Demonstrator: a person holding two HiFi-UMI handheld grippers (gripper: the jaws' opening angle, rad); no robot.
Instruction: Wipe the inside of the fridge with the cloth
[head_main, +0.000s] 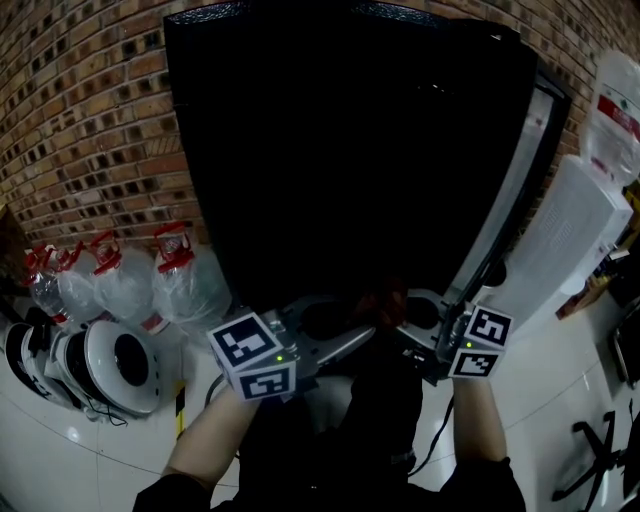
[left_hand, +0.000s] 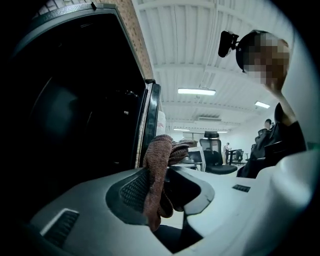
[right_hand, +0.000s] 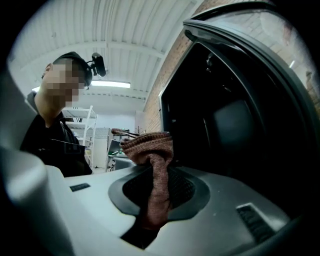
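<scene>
The inside of the fridge (head_main: 350, 150) is almost wholly black in every view, so no shelf or wall of it can be made out. Its door (head_main: 510, 200) stands open at the right and shows only edge-on. From the head view the cloth (head_main: 386, 303) is a small reddish patch in shadow, low in front of the fridge opening, and its outline there is hard to trace. The person's forearms are cut off by the bottom edge.

The cloth hangs in the air between the two tools, resting on nothing. The left gripper (left_hand: 160, 186) is clamped on it, with the brown knit pinched between the ribbed pads. The right gripper (right_hand: 154, 192) grips it the same way. In both gripper views the cloth's long axis runs upright. A bunched fold rises above the jaws and a narrower strip passes down between the pads, with a short tail below. From the head view the two grippers face each other tip to tip, the cloth between them.

Behind the fridge is a brick wall (head_main: 90, 110). Clear water bottles (head_main: 125, 282) with red caps stand on the glossy white floor (head_main: 100, 450) against the wall, left of the fridge. The left gripper view shows a white ribbed ceiling with strip lights (left_hand: 196, 91) and an office chair (left_hand: 216, 156) far off.
</scene>
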